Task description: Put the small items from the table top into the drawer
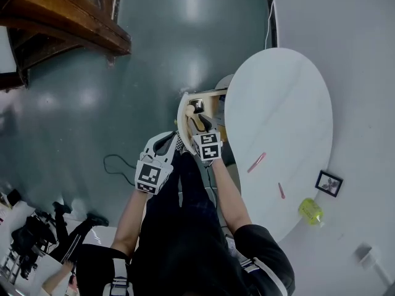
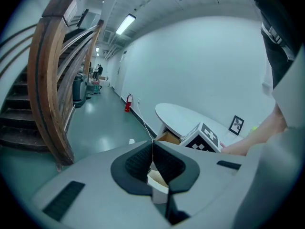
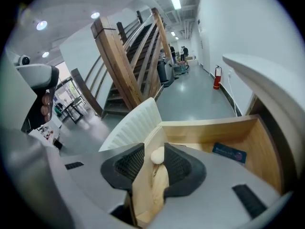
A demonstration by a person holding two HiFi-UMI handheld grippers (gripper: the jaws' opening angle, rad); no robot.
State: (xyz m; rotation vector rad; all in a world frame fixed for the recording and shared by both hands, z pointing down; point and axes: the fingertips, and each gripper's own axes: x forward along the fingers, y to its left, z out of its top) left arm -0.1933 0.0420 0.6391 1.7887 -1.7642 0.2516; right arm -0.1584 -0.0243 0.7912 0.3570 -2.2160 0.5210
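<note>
**Drawer front in the right tongs, table items waiting**

Closest to us, the left gripper [image 2: 152, 146] hangs idle, its jaws pressed together on nothing. Just beyond it, the right gripper [image 3: 153, 152] is clamped across the drawer front [image 3: 135, 123], one pad on the ribbed white outer face and the other on the bare wood inside. A small pale round stud sits between the pads. It may be a handle fixing, but we can't be sure.

We judge this to be the opening step. The drawer [image 1: 208, 101] stands out from the end of the table [image 1: 284, 85], and the goods are not in yet. Further along the top lie a pink pen [image 1: 257, 162], a shorter pink piece [image 1: 281, 190] and a yellow-green object [image 1: 310, 210], with a picture frame [image 1: 329, 183] by the wall.

Next, we reckon, the right tongs need to let go of the panel and swing over to the pen, coming in low along its length.

Only the right gripper view looks inside the drawer, where a blue card [image 3: 229, 152] lies on the floor. Only the head view shows the items left on the table.
</note>
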